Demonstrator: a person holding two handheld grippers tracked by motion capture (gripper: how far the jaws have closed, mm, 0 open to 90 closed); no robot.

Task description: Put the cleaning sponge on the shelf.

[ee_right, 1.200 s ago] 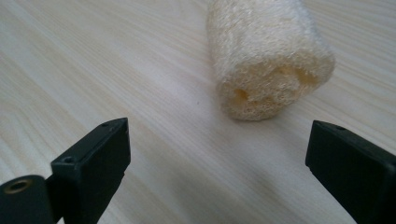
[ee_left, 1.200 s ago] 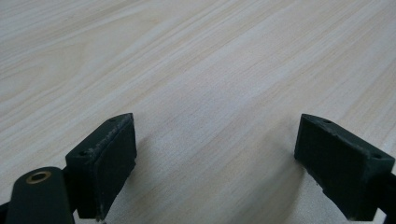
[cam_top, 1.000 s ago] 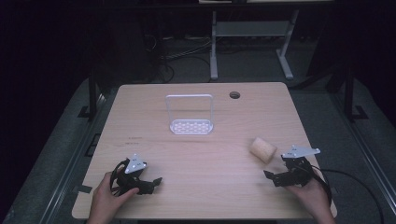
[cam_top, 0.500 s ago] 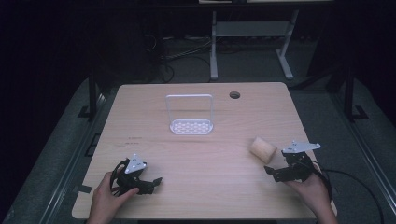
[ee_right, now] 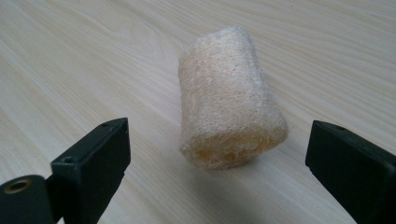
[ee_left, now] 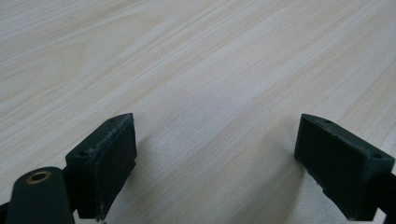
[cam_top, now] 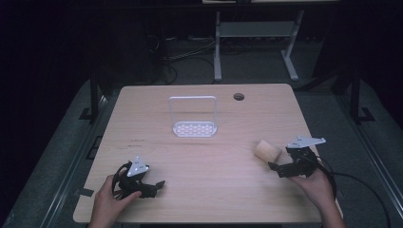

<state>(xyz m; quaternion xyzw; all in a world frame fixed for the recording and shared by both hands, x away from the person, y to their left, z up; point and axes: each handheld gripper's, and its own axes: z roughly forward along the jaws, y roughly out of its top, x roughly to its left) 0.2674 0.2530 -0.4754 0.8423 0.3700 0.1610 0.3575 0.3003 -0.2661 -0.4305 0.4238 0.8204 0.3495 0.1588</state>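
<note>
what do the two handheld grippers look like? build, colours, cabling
Both are black two-jaw units. The left gripper and right gripper each carry a grey three-cornered plate on top. The gripper views show flat, blocky black jaw pads with small screw holes and a brass-coloured ring at the lower left corner. A black cable trails from the right one across the table. No sleeves visible.
</note>
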